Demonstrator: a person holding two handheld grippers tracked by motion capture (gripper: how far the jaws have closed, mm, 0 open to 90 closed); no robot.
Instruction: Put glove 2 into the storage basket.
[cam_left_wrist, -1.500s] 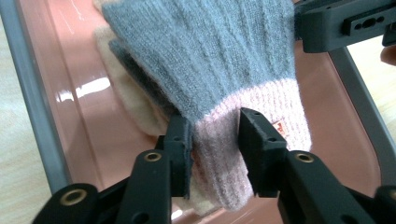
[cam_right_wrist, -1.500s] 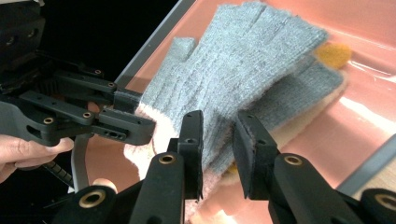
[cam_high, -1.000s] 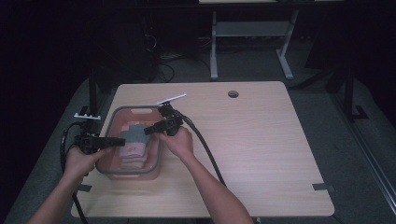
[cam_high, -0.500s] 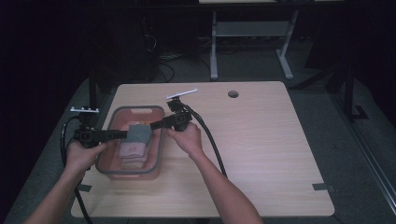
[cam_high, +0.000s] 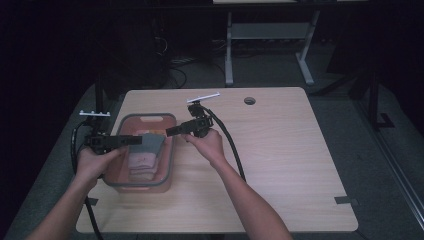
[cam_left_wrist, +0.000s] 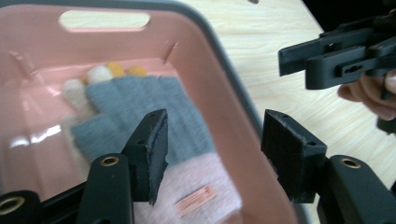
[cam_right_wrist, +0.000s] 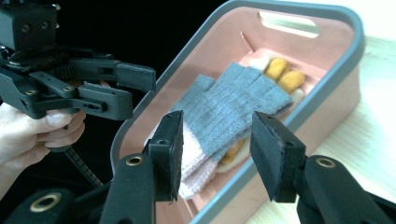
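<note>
Two open grippers (cam_high: 131, 141) (cam_high: 172, 131) over glove-filled basket (cam_high: 169, 165)

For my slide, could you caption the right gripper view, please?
Open right gripper facing a grey glove in the pink bin.

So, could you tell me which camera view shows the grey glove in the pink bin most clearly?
The right gripper view: the grey glove lies sharp, its whole knit showing, atop the other gloves in the pink bin. The left gripper view shows it blurred behind a jaw; the high view, a small grey patch.
</note>
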